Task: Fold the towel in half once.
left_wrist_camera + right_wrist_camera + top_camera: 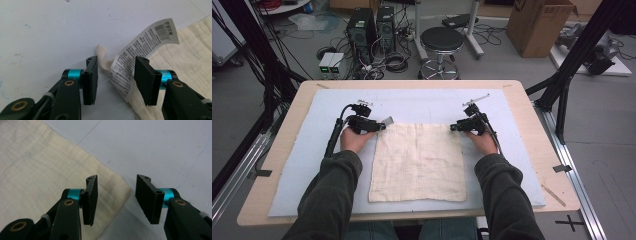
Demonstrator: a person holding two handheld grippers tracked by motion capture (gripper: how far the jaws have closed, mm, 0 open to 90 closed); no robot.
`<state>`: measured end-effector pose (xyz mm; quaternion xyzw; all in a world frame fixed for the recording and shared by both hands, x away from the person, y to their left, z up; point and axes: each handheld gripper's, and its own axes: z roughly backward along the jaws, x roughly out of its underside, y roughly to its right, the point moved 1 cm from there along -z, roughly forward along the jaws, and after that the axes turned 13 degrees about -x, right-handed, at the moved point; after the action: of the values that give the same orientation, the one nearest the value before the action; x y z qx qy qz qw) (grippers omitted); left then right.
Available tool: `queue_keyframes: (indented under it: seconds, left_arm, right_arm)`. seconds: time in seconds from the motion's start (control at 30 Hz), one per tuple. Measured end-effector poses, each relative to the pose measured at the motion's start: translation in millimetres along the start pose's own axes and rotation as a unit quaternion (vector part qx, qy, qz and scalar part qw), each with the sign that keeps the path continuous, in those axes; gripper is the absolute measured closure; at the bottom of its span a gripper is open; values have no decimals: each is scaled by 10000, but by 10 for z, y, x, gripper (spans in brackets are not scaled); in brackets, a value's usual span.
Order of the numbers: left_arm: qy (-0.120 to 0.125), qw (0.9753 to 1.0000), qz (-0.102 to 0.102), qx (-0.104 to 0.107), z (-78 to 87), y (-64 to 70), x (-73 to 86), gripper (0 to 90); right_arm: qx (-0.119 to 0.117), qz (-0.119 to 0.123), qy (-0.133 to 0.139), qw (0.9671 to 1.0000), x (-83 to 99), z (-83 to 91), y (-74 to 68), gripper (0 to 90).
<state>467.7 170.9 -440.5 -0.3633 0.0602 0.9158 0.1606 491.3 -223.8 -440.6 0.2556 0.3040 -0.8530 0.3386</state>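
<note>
A cream cloth (419, 162) lies flat on the pale blue mat (302, 150). My left gripper (382, 126) stands open at the cloth's far left corner. In the left gripper view the corner (102, 58) and its white printed care label (140, 52) sit between the jaws, which stand apart. My right gripper (453, 127) is open at the far right corner. In the right gripper view that corner (120, 187) lies between the spread jaws, flat on the mat (162, 147).
The mat covers a wooden table (539, 150). Beyond the far edge stand a black stool (441, 42), computer towers (362, 27), loose cables and a cardboard box (537, 25). Black frame legs (564, 80) rise at both sides.
</note>
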Motion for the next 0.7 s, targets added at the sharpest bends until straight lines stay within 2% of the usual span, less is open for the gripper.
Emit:
queue_keyframes:
  seconds: [0.03,0.1,0.13,0.23,0.27,0.3,0.33,0.5,0.57,0.7]
  left_arm:
    - [18,10000,-12,48,-1,12,3,560]
    - [42,9998,-167,76,0,40,4,588]
    - [48,9996,-241,141,2,51,6,621]
    - [110,9989,-438,145,-2,112,14,735]
    - [130,9985,-517,107,3,127,13,755]
    - [147,9984,-524,160,6,133,12,815]
    - [140,9984,-529,163,6,136,11,826]
    - [196,9978,-594,205,62,120,-3,845]
    - [287,9975,-604,245,114,117,-19,846]
    - [463,9963,-649,308,228,132,-46,847]
  right_arm:
    - [8,34,-20,10000,-5,-5,-11,561]
    - [-29,135,-80,9999,-10,-17,-25,599]
    - [30,178,-97,9998,-13,-19,-30,619]
    - [17,170,-103,9998,-14,-17,-25,729]
    - [-39,163,-121,9998,-14,-13,-21,773]
    - [-59,174,-133,9997,-12,-17,-22,787]
    - [-14,219,-151,9996,-14,-18,-24,813]
    - [-101,233,-147,9996,-21,-3,-42,838]
    - [-125,244,-85,9996,-33,30,-68,840]
    - [-212,425,80,9988,-61,136,-119,840]
